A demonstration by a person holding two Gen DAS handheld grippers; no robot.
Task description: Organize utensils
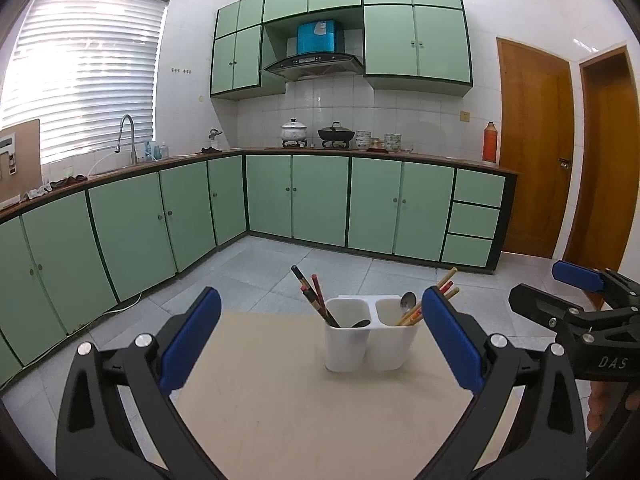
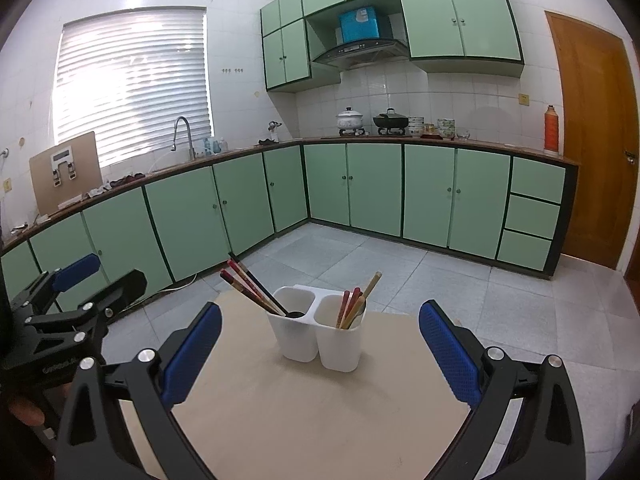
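Observation:
A white two-cup utensil holder (image 1: 362,346) (image 2: 320,340) stands on a small beige table (image 1: 300,400) (image 2: 304,408). Its left cup holds dark and red chopsticks (image 1: 316,300) (image 2: 250,286) and a dark spoon (image 1: 360,323). Its right cup holds light wooden and red chopsticks (image 1: 434,298) (image 2: 356,300) and a metal spoon (image 1: 408,301). My left gripper (image 1: 320,332) is open and empty, short of the holder. My right gripper (image 2: 320,340) is open and empty, also short of it. Each gripper shows at the edge of the other's view: the right one (image 1: 576,292), the left one (image 2: 80,276).
The table stands on a grey tiled floor (image 1: 280,264). Green cabinets (image 1: 320,200) line the far walls under a counter with a sink tap (image 1: 128,136), pots (image 1: 294,132) and bowls. Wooden doors (image 1: 532,148) are at the right.

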